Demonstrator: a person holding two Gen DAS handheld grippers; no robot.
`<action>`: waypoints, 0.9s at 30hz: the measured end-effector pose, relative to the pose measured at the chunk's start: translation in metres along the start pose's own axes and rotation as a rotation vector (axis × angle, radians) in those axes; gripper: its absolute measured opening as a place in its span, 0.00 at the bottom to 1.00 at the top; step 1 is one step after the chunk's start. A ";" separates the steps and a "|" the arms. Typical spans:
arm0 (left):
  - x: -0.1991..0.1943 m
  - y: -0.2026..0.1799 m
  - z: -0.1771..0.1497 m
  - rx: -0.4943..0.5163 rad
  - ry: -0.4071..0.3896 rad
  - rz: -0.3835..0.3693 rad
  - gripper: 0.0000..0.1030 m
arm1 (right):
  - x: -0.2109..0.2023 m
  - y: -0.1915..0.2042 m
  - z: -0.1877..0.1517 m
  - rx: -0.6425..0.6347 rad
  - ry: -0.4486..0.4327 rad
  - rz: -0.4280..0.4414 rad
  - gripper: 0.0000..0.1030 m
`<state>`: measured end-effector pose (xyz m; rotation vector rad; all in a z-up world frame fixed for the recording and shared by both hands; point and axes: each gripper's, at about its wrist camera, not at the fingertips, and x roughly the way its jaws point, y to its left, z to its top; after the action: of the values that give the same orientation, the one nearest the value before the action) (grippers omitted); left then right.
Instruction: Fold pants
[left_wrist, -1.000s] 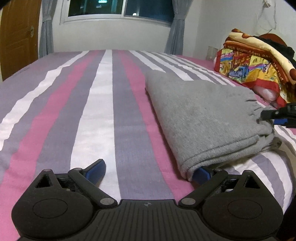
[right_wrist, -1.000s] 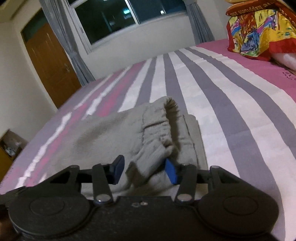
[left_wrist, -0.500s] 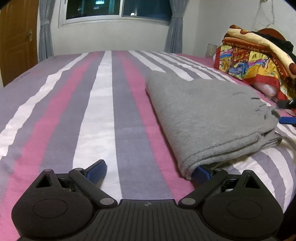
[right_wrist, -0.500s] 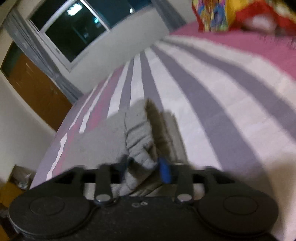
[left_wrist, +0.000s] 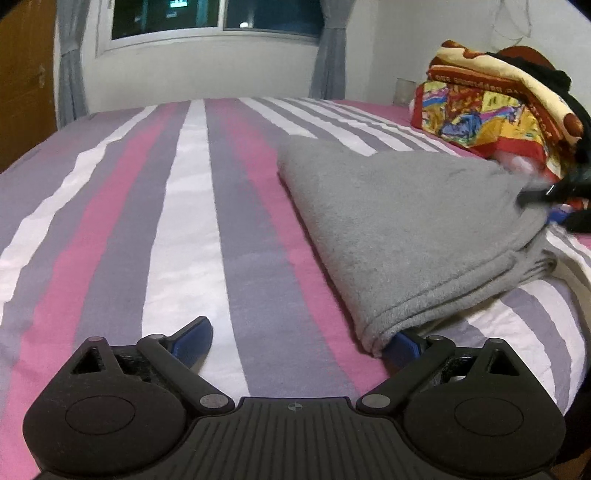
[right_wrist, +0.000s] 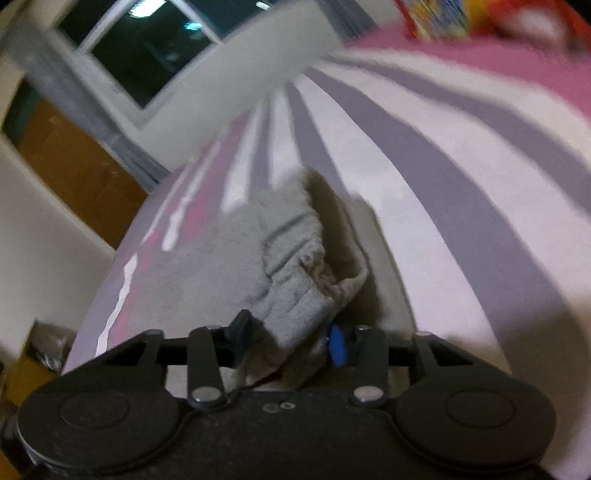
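Striped bed (left_wrist: 184, 229): right tongs (right_wrist: 288, 334) clamp pants (left_wrist: 399, 221) waistband; left tongs (left_wrist: 299, 338) wide, right finger under hem.

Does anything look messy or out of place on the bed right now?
Only the pants: the waistband end is bunched and crumpled in the right gripper, not flat. The near corner drapes over one finger of the left gripper.

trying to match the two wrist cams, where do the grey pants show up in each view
Left wrist: the grey pants lie right of centre on the striped bed, near hem over the left gripper's right finger.
Right wrist: the waistband end sits low centre, pinched in the right gripper.
Shared landmark: the dark window.
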<state>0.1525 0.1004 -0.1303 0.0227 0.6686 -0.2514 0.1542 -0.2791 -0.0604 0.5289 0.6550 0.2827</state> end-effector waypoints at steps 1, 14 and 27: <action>0.000 -0.001 -0.001 -0.001 -0.004 0.005 0.94 | -0.011 0.008 0.002 -0.031 -0.040 0.027 0.37; 0.001 -0.002 -0.001 -0.018 0.007 0.007 0.94 | -0.004 -0.024 -0.011 0.045 -0.021 0.003 0.37; 0.004 -0.002 0.002 -0.015 0.047 0.003 0.94 | 0.015 -0.012 -0.024 -0.072 0.054 -0.131 0.43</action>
<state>0.1563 0.0974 -0.1309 0.0149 0.7168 -0.2431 0.1509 -0.2741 -0.0909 0.4083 0.7263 0.1968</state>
